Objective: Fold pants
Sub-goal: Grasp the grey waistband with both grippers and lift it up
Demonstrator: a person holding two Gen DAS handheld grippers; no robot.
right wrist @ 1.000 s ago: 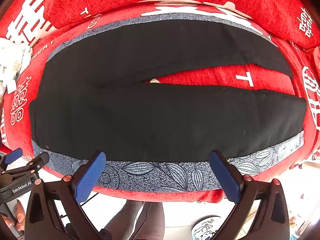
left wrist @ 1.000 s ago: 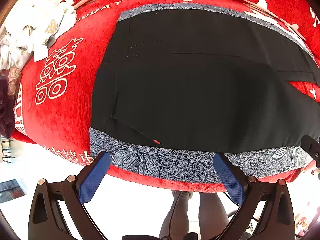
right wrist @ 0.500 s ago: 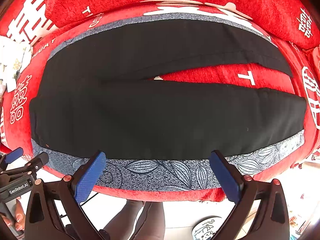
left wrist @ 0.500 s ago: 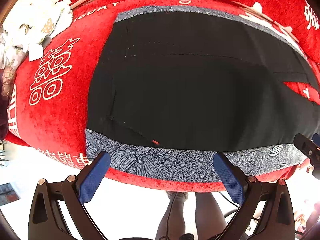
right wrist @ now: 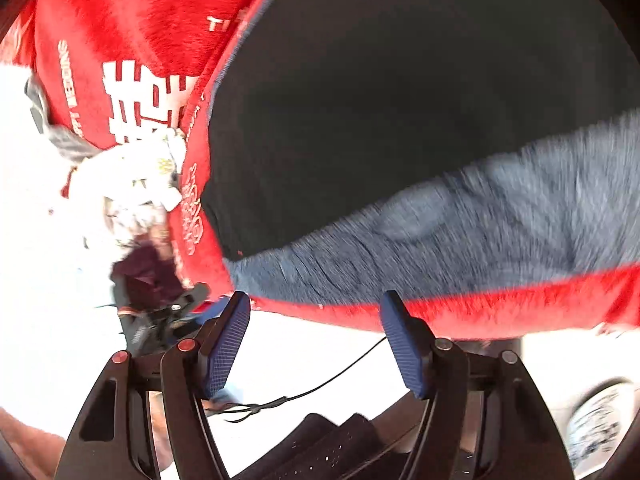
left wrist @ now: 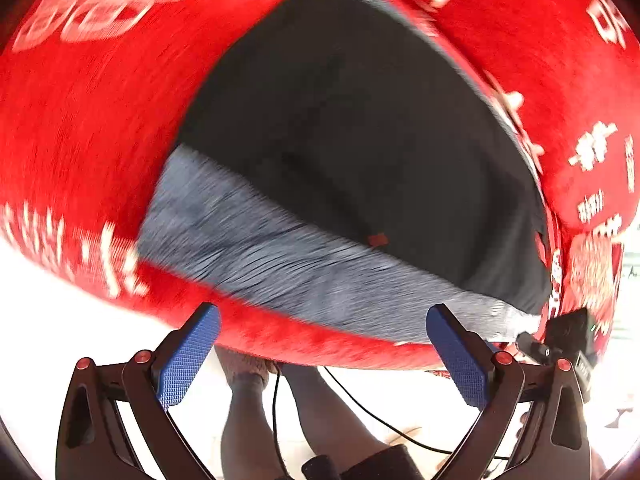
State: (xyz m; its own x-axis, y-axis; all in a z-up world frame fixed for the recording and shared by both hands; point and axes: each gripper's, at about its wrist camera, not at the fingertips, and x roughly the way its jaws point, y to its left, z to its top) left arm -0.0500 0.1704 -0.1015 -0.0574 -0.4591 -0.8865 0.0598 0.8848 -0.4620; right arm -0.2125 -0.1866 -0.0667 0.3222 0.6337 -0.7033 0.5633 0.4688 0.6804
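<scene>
Black pants (left wrist: 360, 120) lie flat on a grey patterned cloth (left wrist: 260, 248) over a red blanket (left wrist: 80, 120); a small red tag marks their near hem. My left gripper (left wrist: 322, 320) hangs open just off the blanket's near edge, nothing between its blue pads. In the right wrist view the pants (right wrist: 400, 100) fill the upper right, above the grey cloth (right wrist: 480, 232). My right gripper (right wrist: 315, 304) hovers at the blanket's front edge; its jaws are closing, narrower than the left's, with nothing between them. Both views are motion-blurred.
A heap of pale clothes (right wrist: 132, 184) and a dark garment (right wrist: 144, 276) sit at the blanket's left end. The person's legs (left wrist: 248, 400) and a thin black cable (left wrist: 360, 408) are below the bed edge. A patterned slipper (right wrist: 600, 412) lies on the white floor.
Both cameras swung and rolled sharply and now sit closer to the near edge of the pants. The right gripper's jaws have narrowed; the left's stay wide.
</scene>
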